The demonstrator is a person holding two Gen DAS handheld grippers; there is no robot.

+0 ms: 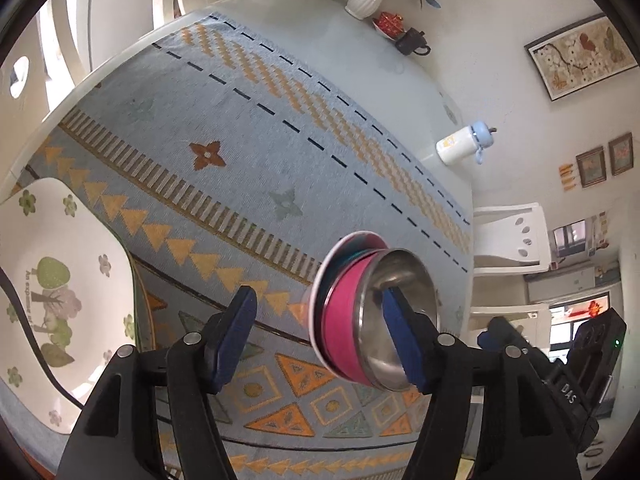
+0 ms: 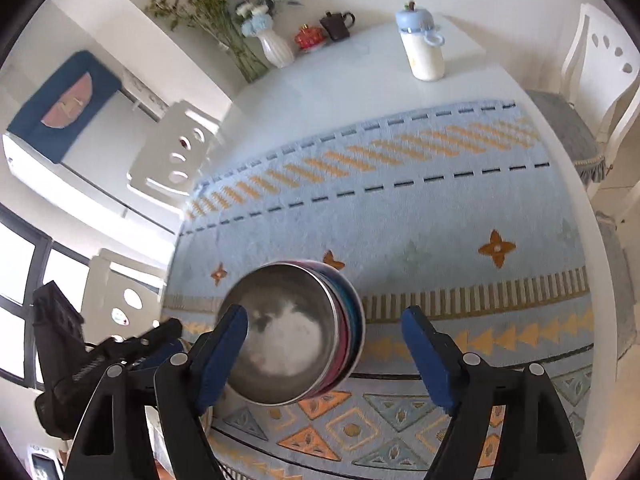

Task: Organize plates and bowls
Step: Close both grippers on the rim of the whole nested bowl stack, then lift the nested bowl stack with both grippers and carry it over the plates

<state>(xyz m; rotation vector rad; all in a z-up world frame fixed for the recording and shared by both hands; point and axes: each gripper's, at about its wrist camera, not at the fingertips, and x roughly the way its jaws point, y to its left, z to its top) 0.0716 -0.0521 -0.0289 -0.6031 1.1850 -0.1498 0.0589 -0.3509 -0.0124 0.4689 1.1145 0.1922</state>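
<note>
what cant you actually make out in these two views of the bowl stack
- Bowl stack, right wrist view: lower bowls hidden under the steel bowl; only coloured rims show, count unclear.
- Flower-print plate, left wrist view: cut off by the frame edge and the left gripper.
- Water bottle label: too small.

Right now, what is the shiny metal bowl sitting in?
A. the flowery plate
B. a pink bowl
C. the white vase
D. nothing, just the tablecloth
B: the metal bowl is nested inside a pink bowl at the top of the stack.
</note>
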